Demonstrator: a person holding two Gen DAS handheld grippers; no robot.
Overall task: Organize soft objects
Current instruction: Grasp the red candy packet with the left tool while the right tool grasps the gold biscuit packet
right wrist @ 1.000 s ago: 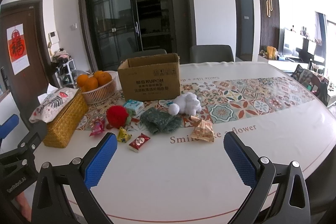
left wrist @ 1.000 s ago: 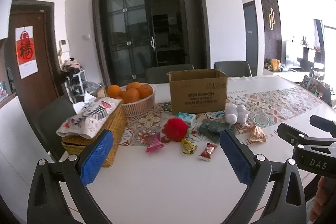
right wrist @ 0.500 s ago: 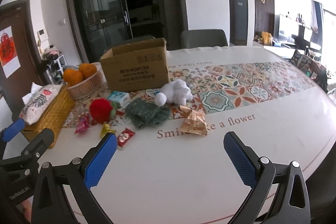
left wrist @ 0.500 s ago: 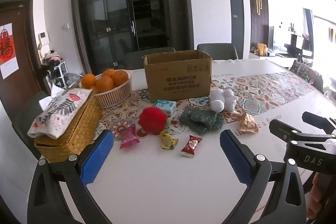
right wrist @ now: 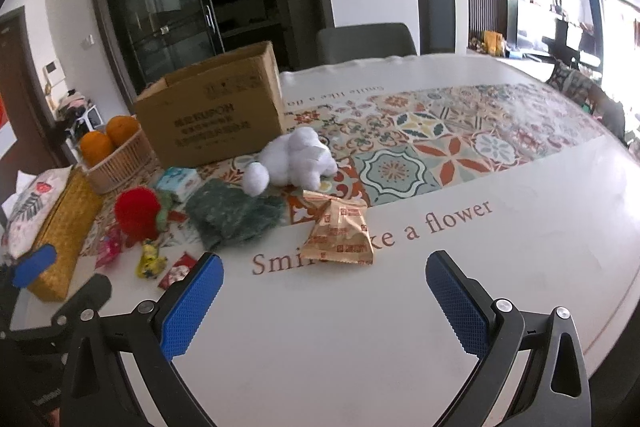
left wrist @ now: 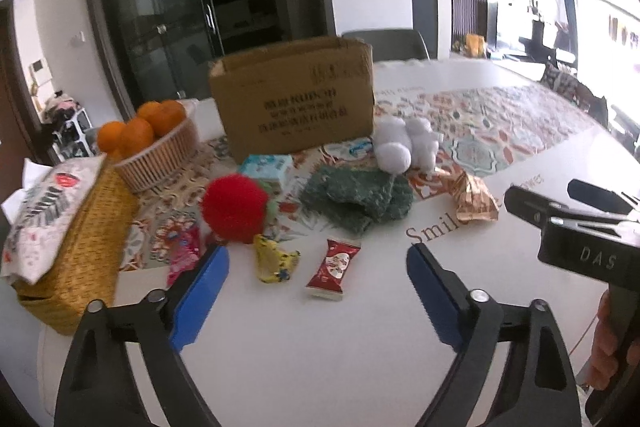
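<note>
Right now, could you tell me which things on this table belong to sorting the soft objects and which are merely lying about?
For the job:
red pompom
green knitted cloth
white plush toy
cardboard box, probably the container

Lying about:
red candy packet
yellow candy
gold snack bag
basket of oranges

Left gripper [left wrist: 318, 291] angled downward, blue pads [left wrist: 202, 293] apart with nothing between them, jaws closing. Right gripper [right wrist: 324, 301] angled downward likewise, blue pads [right wrist: 456, 307] spread wide, gap empty. In the left wrist view the right gripper's black body sits at 3 o'clock, with fingers [left wrist: 606, 343] of the person's hand on its handle at 4 o'clock
</note>
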